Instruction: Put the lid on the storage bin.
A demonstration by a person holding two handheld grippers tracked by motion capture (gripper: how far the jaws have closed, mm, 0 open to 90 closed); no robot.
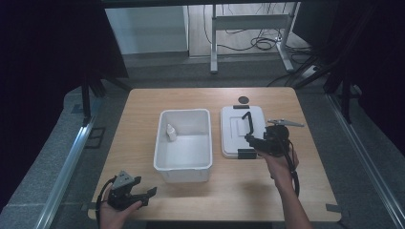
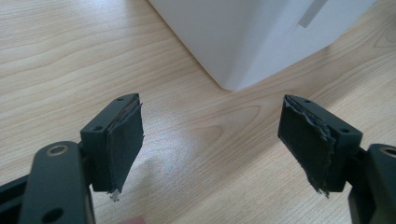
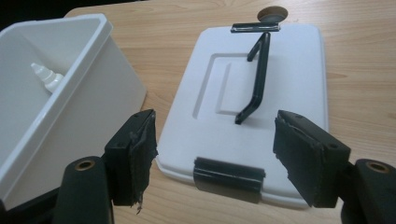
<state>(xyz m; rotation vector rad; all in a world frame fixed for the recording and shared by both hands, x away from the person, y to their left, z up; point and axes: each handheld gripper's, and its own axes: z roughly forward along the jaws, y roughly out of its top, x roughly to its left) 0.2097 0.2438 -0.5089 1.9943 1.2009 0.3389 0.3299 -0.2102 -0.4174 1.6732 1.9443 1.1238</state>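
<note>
**Open box, lid alongside, grippers idle**

White box (image 1: 183, 143) at table (image 1: 143, 102) centre, uncovered; small white bottle (image 1: 171, 132) inside, near far-left corner. Lid (image 1: 234, 131) flat on table just right of box, black handle (image 1: 249, 121) raised, black clasp (image 3: 229, 176) at near edge. Right gripper (image 1: 255, 141) above near edge of lid, jaws wide, empty. Left gripper (image 1: 143, 194) at near-left table edge, jaws wide, empty. Judged: bottle stowed; lid likely not yet fitted.

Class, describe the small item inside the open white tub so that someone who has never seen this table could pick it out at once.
Start at the wooden table and find the open white tub left of the flat white lid. Against the tub's far left inner wall stands a small white bottle with a pointed nozzle, the tub's sole content.
</note>
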